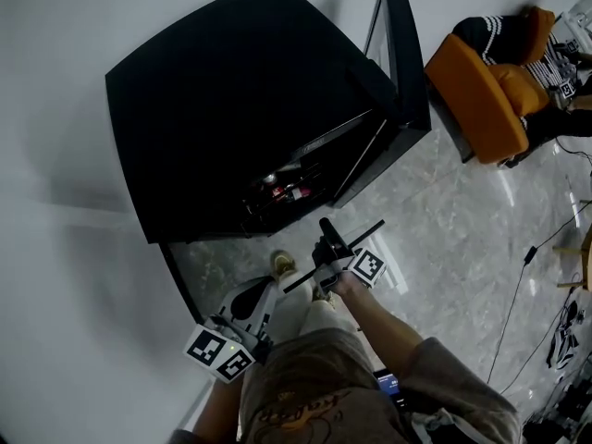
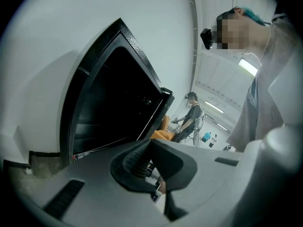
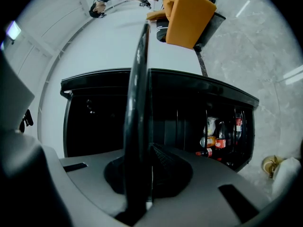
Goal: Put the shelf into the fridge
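Carrying step, I judge: the right gripper clamps the thin flat black shelf edge-on, with the open black fridge ahead of it. The left gripper is clenched, empty. Next: level the shelf and slide it inside.

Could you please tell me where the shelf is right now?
In the head view, the shelf is clamped in the right tool, low centre, held just in front of the open fridge and not yet inside it.

Brown orange-printed T-shirt; the left tool and right tool are grey with black-and-white marker cubes.
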The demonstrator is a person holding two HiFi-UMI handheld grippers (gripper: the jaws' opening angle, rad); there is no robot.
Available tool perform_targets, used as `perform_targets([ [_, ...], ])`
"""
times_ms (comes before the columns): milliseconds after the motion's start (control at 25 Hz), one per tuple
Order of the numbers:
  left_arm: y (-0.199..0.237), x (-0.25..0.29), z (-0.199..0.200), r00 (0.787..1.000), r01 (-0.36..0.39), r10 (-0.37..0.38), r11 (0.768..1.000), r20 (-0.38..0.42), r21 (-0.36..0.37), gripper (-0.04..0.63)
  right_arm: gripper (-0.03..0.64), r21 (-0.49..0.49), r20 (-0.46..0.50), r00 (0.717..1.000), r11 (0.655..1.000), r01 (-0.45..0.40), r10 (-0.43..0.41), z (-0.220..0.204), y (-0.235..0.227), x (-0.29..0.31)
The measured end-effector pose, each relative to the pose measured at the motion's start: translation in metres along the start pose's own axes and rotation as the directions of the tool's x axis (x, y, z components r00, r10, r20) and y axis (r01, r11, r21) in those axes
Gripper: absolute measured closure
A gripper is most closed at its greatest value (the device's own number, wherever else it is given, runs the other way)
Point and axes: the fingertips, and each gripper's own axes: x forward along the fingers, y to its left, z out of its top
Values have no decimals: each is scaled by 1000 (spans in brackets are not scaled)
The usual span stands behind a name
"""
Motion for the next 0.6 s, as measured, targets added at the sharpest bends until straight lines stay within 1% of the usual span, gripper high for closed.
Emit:
perform_targets([
  [160, 5, -3, 0, 1000, -9, 9, 1000, -6, -7, 594, 589, 13, 9, 1000, 1000, 1, -1, -1, -7, 13],
  [320, 10, -5, 1, 1000, -19, 19, 1000, -8, -13, 594, 589, 18, 10, 1000, 999, 29, -29, -2, -17, 22],
  [480, 13, -5, 2, 1000, -19, 19, 1000, -13, -14, 594, 589, 11, 10, 1000, 1000, 18, -18, -1, -18, 35],
  [600, 14, -4, 2, 1000, -20, 20, 1000, -21, -17, 594, 589, 25, 7, 999, 999, 31, -31, -3, -23, 42],
])
